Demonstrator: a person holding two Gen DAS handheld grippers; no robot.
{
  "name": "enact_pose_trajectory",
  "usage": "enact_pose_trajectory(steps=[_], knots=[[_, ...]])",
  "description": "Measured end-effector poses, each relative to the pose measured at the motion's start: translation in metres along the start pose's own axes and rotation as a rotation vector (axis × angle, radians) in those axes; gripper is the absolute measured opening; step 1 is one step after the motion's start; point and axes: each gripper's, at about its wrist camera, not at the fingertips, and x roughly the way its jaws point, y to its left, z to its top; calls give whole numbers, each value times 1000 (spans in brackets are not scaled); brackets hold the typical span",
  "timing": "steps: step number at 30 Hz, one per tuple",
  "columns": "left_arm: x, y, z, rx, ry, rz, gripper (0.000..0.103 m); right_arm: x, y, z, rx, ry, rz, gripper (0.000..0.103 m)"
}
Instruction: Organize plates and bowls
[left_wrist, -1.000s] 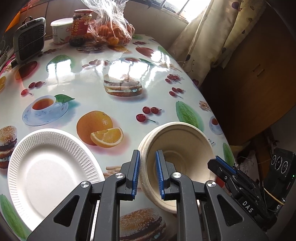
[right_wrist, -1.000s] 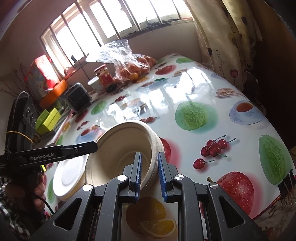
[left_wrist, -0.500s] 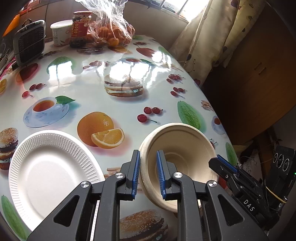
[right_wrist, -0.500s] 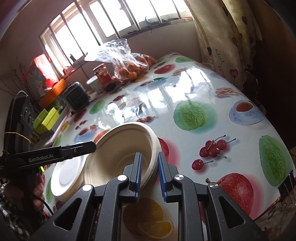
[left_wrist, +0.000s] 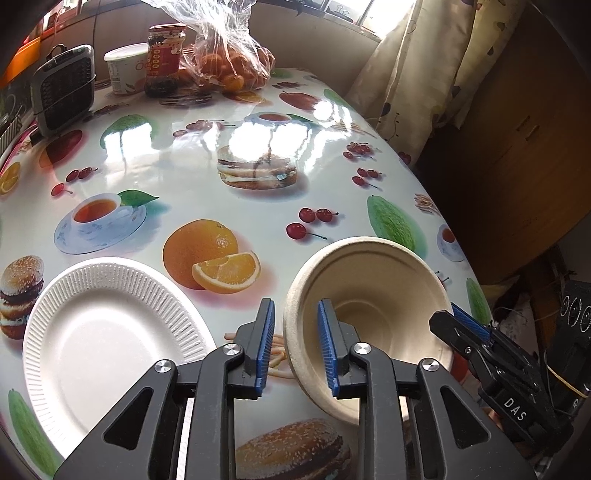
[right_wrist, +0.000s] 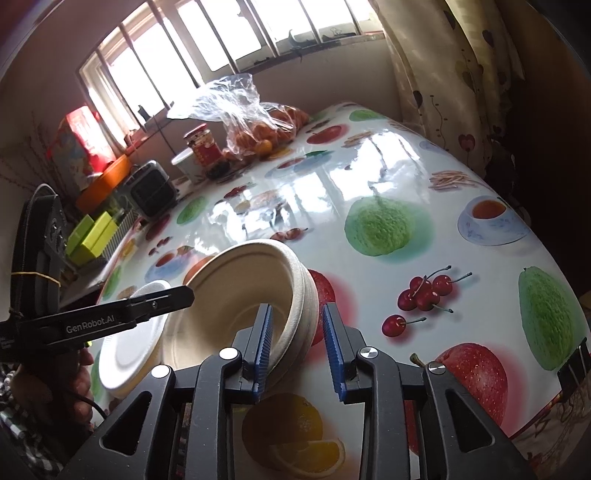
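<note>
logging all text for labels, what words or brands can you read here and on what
"DAS": on the right gripper, seen from the left wrist.
"GenRobot.AI": on the left gripper, seen from the right wrist.
Red jar label: too blurred to read.
White tub: partial orange letters, unreadable.

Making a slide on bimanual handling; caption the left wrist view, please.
Both grippers, left and right, straddle opposite rims of stacked beige paper bowls beside a white ridged paper plate.

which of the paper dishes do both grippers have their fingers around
The beige bowl stack: left gripper and right gripper each straddle its rim. The white ribbed plate lies untouched.
</note>
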Motion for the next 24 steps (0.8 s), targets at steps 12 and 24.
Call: enact_pose_trajectory(steps=[12, 24], knots=[[-1, -5, -4, 28, -11, 11, 38, 0, 0, -2, -4, 0, -5, 32], [-2, -5, -14, 40, -19, 36, 38, -3, -3, -6, -31, 15, -2, 33]])
